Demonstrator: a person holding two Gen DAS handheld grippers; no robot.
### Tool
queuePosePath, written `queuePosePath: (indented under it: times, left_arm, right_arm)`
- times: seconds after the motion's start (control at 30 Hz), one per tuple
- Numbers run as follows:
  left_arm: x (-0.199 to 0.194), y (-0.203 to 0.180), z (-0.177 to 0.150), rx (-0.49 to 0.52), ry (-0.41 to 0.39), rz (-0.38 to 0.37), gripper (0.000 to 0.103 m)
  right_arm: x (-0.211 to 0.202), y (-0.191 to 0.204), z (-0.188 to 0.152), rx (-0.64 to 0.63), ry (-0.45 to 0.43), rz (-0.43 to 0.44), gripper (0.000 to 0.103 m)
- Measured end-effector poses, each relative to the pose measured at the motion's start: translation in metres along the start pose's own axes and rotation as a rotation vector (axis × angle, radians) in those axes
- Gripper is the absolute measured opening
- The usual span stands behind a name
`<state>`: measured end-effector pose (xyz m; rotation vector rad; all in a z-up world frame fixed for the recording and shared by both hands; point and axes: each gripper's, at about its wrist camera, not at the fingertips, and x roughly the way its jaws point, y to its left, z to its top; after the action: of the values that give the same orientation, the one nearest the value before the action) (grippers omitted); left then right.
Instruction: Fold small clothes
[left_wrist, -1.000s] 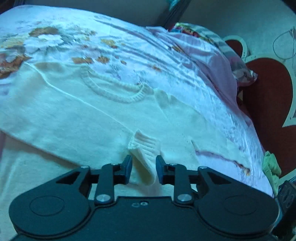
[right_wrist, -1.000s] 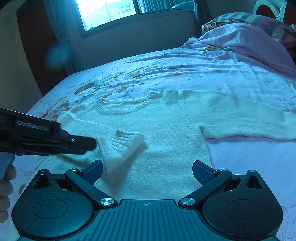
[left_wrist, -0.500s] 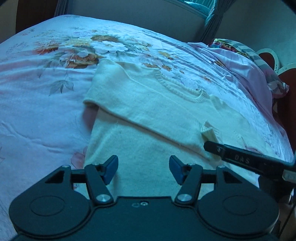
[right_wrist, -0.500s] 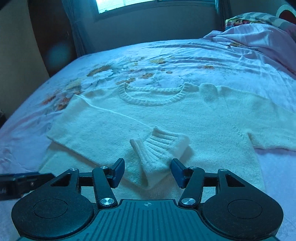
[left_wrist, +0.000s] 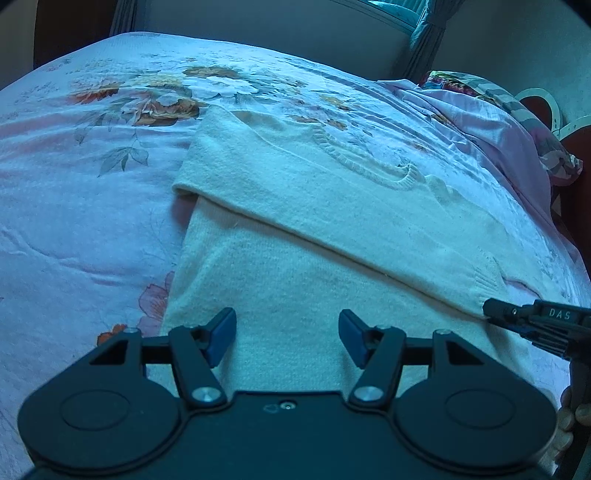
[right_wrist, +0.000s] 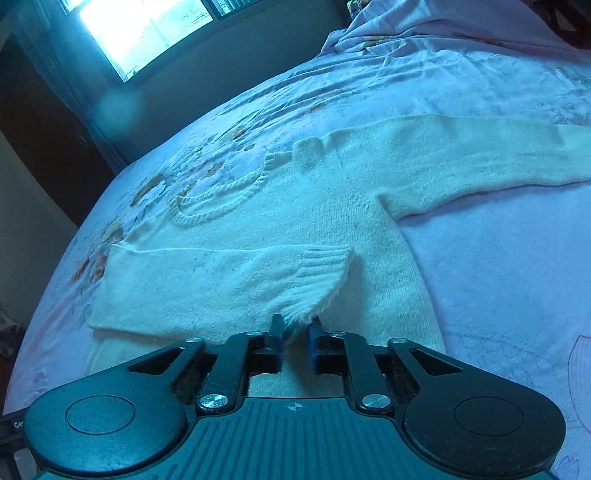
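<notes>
A big bed with a soft pale pink sheet printed with orange and white flowers (left_wrist: 110, 155) fills the room. A bright window (right_wrist: 144, 29) shines in a plain pale wall (right_wrist: 258, 62). A blue-green curtain (left_wrist: 424, 40) hangs in the corner. A rumpled pink blanket (left_wrist: 491, 125) lies beside a dark red headboard with white trim (left_wrist: 576, 140).

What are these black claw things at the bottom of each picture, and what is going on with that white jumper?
No robot here: a person holds a two-finger gripper in each hand, each carrying a camera that looks along its fingers. One picture comes from the left gripper, the other from the right gripper. A cream sweater lies flat on a flowered bedspread, one sleeve folded across its body, the other still stretched out. The left gripper is open, holding nothing, above the sweater's lower part. The right gripper's jaws have just been closing and now pinch the folded sleeve's ribbed cuff.
</notes>
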<state>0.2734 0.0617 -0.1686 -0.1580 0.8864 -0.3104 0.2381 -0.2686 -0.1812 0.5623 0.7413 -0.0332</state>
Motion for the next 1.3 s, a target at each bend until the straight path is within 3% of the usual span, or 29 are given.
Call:
queuePosePath:
  times: [0.03, 0.13, 0.2, 0.27, 0.33, 0.5, 0.57, 0.67, 0.77, 0.83, 1.0, 1.03, 1.1, 1.13, 1.17, 1.3]
  left_arm:
    - [0.000, -0.001, 0.000, 0.001, 0.000, 0.002, 0.059]
    - [0.000, 0.000, 0.000, -0.004, 0.002, 0.003, 0.059]
    - [0.001, 0.000, 0.000, -0.003, 0.002, 0.005, 0.059]
    - [0.001, -0.001, 0.000, 0.002, 0.002, 0.009, 0.059]
    - [0.001, -0.002, -0.001, 0.008, 0.002, 0.015, 0.059]
    - [0.003, -0.003, -0.002, 0.024, 0.001, 0.020, 0.060]
    - [0.004, -0.004, -0.003, 0.028, 0.000, 0.024, 0.060]
    - [0.004, -0.005, -0.004, 0.030, -0.002, 0.026, 0.060]
    - [0.004, -0.007, -0.004, 0.047, -0.003, 0.033, 0.061]
    - [0.004, -0.007, -0.004, 0.051, -0.003, 0.035, 0.062]
    - [0.004, -0.006, -0.004, 0.030, -0.003, 0.028, 0.062]
    - [0.004, -0.006, -0.004, 0.029, -0.002, 0.026, 0.062]
    - [0.004, -0.005, -0.003, 0.025, -0.003, 0.022, 0.062]
    - [0.004, -0.004, -0.003, 0.020, -0.004, 0.023, 0.062]
    - [0.004, -0.004, -0.003, 0.015, -0.006, 0.024, 0.062]
    - [0.004, -0.005, -0.001, -0.001, -0.010, 0.036, 0.062]
  right_arm:
    - [0.001, -0.001, 0.003, 0.007, -0.004, 0.007, 0.047]
    - [0.009, -0.005, 0.011, 0.043, -0.008, 0.025, 0.049]
    - [0.017, -0.007, 0.016, 0.049, -0.019, 0.013, 0.043]
    - [0.024, -0.007, 0.021, 0.049, -0.019, 0.006, 0.014]
    - [0.029, -0.007, 0.027, 0.047, -0.026, 0.011, 0.007]
    - [0.010, -0.007, 0.037, -0.018, -0.141, -0.020, 0.005]
    - [0.014, -0.016, 0.036, -0.032, -0.136, -0.090, 0.000]
    - [0.019, -0.036, 0.033, -0.007, -0.112, -0.137, 0.000]
    - [0.019, -0.049, 0.034, 0.118, -0.023, -0.006, 0.000]
    - [0.014, -0.052, 0.032, 0.164, -0.024, 0.043, 0.000]
    - [0.009, -0.044, 0.031, 0.178, -0.036, 0.049, 0.001]
    - [0.007, -0.044, 0.031, 0.197, -0.052, 0.054, 0.003]
    - [0.005, -0.045, 0.031, 0.217, -0.054, 0.067, 0.022]
    - [0.006, -0.044, 0.031, 0.211, -0.047, 0.072, 0.050]
    - [0.006, -0.043, 0.030, 0.205, -0.047, 0.069, 0.068]
    - [0.001, -0.035, 0.027, 0.172, -0.079, 0.038, 0.066]
